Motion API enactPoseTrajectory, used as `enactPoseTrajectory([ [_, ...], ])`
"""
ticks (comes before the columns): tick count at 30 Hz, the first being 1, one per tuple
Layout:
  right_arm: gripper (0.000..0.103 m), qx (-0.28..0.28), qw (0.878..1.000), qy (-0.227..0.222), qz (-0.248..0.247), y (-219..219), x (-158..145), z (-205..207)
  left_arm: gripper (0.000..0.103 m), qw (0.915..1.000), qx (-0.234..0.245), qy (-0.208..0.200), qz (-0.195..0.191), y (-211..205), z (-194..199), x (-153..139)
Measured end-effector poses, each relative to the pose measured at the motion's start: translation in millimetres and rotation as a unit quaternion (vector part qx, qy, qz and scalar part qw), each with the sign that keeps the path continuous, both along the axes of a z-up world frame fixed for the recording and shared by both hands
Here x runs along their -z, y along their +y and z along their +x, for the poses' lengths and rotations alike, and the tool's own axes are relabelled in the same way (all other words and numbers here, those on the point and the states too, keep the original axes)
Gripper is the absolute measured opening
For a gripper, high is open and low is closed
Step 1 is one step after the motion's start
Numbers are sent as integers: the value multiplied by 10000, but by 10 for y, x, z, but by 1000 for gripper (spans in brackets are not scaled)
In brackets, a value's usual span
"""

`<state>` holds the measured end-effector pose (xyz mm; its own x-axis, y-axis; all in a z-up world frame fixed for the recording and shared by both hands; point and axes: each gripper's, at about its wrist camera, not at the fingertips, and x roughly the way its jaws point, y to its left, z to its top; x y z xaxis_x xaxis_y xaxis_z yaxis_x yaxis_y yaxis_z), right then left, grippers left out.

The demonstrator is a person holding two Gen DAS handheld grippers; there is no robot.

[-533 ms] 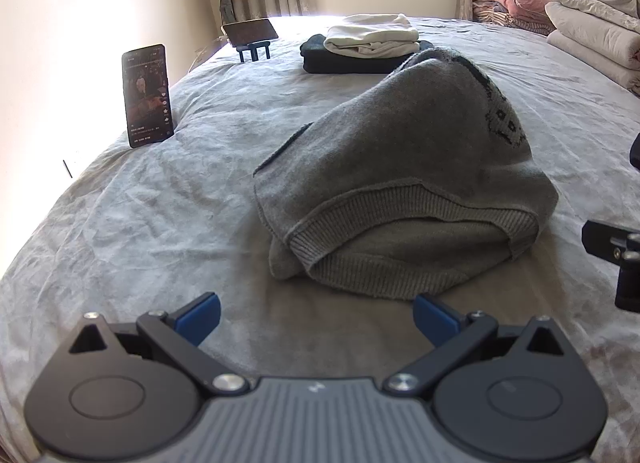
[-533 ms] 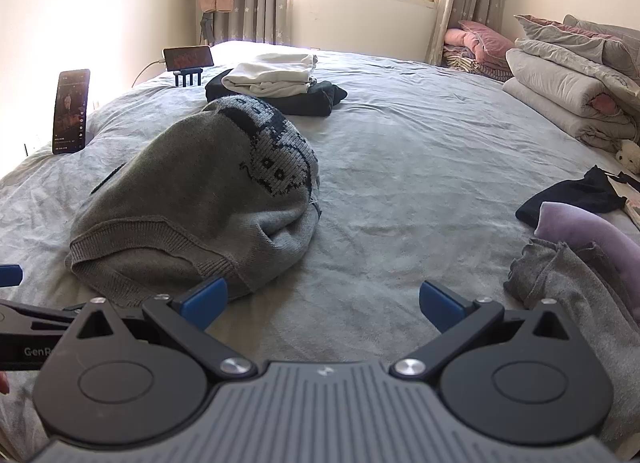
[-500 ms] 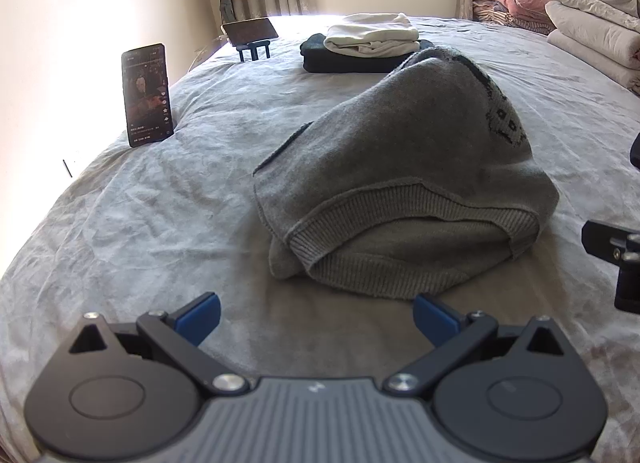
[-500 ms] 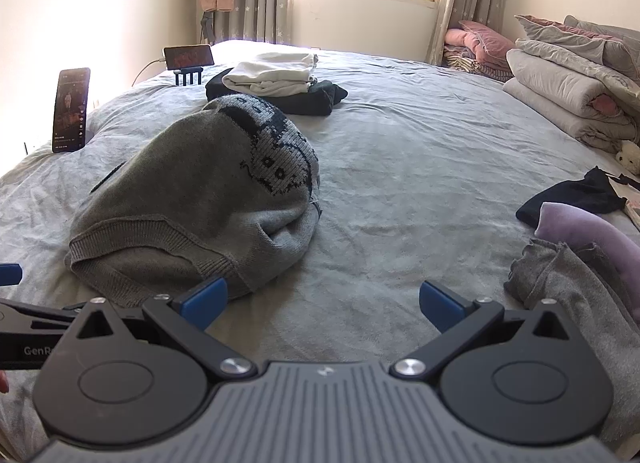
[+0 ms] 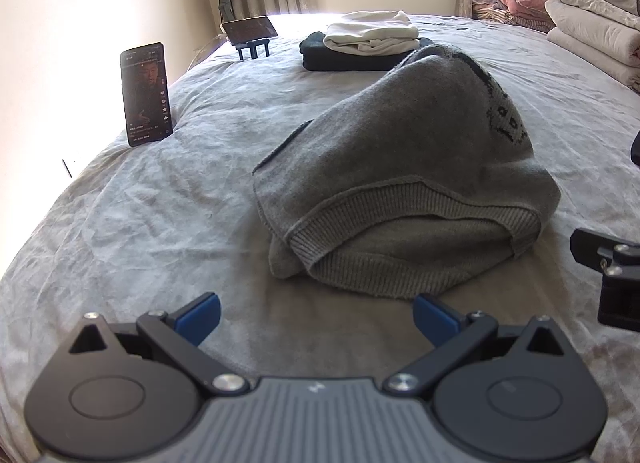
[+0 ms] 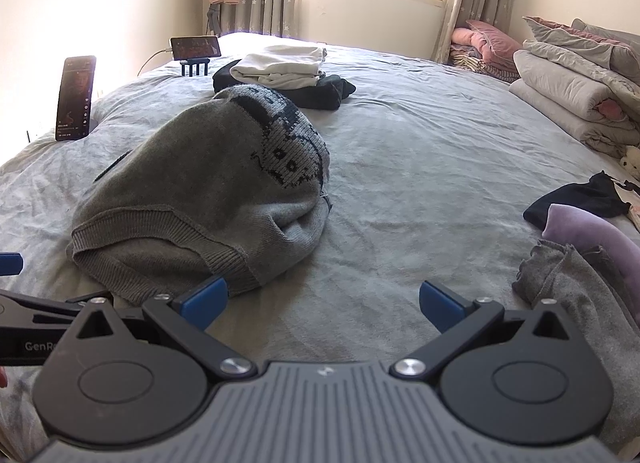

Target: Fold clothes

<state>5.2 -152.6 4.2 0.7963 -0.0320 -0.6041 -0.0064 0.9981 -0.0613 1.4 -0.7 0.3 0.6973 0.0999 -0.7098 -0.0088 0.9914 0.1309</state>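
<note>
grey knit, thick and ribbed at the hem: the sweater sits as a loosely folded bundle in the middle of the bed, humped rather than flat, with its dark pattern turned to the right side

we hold both tools just short of it. left gripper has its jaws spread fully wide and nothing between them, blue fingertips above bare bedcover right in front of the hem. right gripper the same, wide apart and empty, its left tip close beside the bundle's near corner; whether it touches, we can't say

beyond the sweater, a folded stack, white piece over dark. unfolded clothes wait at the right. two phones stand propped along the far left side

our reading: this fold looks nearly finished, and the step in hand is either to flatten the bundle or to carry it to the stack

to do it well:
- pinch all the layers at both near corners, not only the top hem, or the knit will slide open
- bring both sides up level, together
- set it down square, then press out the hump
- heavy knit sags, so we'd keep the grip deep
</note>
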Motion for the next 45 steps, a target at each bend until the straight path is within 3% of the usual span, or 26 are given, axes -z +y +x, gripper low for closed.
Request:
enactPoseTrajectory([
  [45,103,-150,9996,134,-180,64,-21,17,103,10000,-82,-15,4,64,15,12],
])
